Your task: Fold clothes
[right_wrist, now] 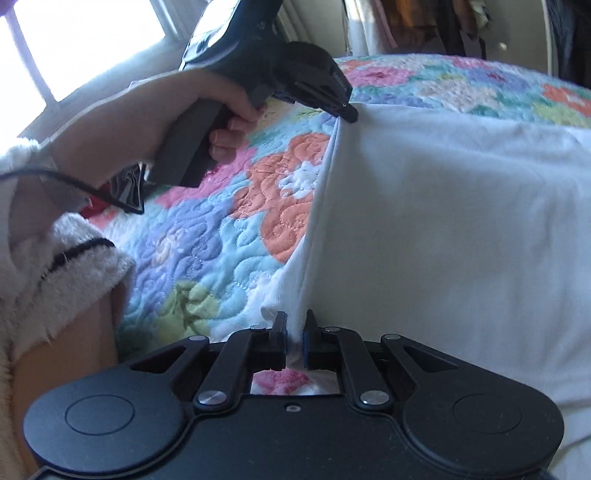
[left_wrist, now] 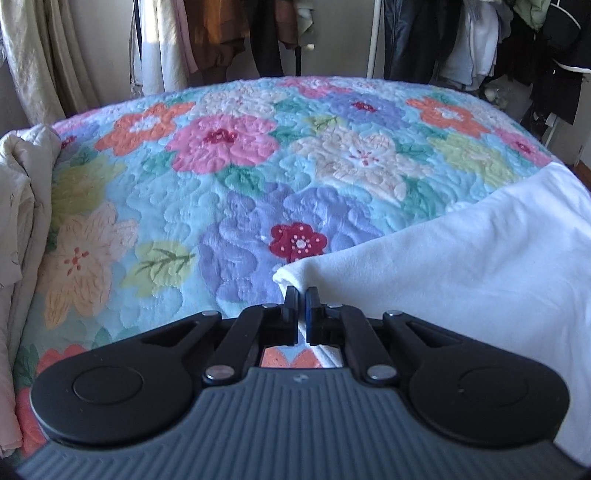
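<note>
Left wrist view: the left tongs (left_wrist: 302,291) are clamped on the near corner of a white garment (left_wrist: 461,251). A thin fold of the cloth runs down between the two fingers (left_wrist: 291,295). The garment lies on the right part of a bed, spread over a floral quilt (left_wrist: 221,177), with its left edge running from the tongs up to the right. A cream blanket (left_wrist: 18,192) is bunched along the quilt's left edge. Hanging clothes (left_wrist: 424,33) and a pale curtain (left_wrist: 40,48) stand behind the bed.

Right wrist view: the right tongs (right_wrist: 295,325) are clamped on another corner of the white garment (right_wrist: 443,206), with cloth pinched between the fingers (right_wrist: 279,325). The garment covers the right and centre of the view and rests on the quilt (right_wrist: 207,229). Its left edge is pulled into a straight raised crease that runs from the right tongs up to the left tongs (right_wrist: 351,116), which grip the far end of that edge. A hand (right_wrist: 177,118) holds the left tool by its handle; a fuzzy white sleeve (right_wrist: 55,277) and a black cable (right_wrist: 99,192) show at lower left. A bright window (right_wrist: 74,40) fills the upper left.
</note>
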### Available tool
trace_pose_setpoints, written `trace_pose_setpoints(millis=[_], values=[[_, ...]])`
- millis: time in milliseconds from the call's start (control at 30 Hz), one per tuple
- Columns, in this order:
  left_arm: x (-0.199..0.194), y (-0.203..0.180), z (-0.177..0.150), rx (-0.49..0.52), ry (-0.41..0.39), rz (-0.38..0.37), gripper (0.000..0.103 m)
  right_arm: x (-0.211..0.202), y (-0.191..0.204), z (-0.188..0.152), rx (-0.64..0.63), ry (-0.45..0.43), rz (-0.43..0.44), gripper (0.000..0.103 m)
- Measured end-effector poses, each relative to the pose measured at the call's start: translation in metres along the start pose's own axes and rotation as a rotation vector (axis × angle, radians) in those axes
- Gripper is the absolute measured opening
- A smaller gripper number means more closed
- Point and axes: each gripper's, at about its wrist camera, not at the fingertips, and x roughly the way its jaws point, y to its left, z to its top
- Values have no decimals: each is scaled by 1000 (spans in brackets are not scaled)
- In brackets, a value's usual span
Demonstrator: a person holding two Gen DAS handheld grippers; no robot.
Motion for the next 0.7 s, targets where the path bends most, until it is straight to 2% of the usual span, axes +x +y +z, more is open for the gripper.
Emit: trace_pose_setpoints(millis=[67, 167, 233, 267, 333, 367, 400, 433, 467, 500, 533, 600, 667, 700], values=[[-2, 5, 1, -45, 16, 0, 10, -17, -4, 2, 30, -3, -2, 14], [-25, 10, 4, -68, -20, 34, 26, -53, -13, 10, 71, -12, -16, 20], [-47, 9, 4, -59, -64, 32, 28, -85, -26, 17, 115, -51, -23, 34], [-58, 8, 3, -55, -86, 30, 30, -101, -35, 21, 141, -74, -29, 37], [-77, 3, 0, -54, -118, -12, 34, -134, -57, 28, 204, -123, -52, 48], [-85, -2, -1, -44, -124, -42, 37, -148, -68, 31, 231, -140, -75, 49], [-86, -12, -3, -1, -108, -68, 39, -161, -80, 33, 252, -153, -114, 50], [-87, -22, -6, 45, -89, -94, 49, -175, -93, 35, 271, -165, -166, 52], [-88, -33, -9, 91, -70, -120, 64, -187, -105, 36, 287, -174, -223, 52], [-81, -46, -17, 162, -14, -109, 72, -198, -118, 36, 301, -179, -283, 53], [-72, -59, -25, 235, 48, -93, 76, -207, -130, 35, 321, -183, -338, 53], [-55, -78, -40, 348, 162, -50, 76, -221, -154, 31, 375, -181, -398, 53], [-44, -81, -53, 376, 231, 8, 75, -233, -176, 22, 413, -189, -430, 53], [-42, -78, -56, 369, 243, 9, 75, -239, -183, 17, 415, -204, -455, 53]])
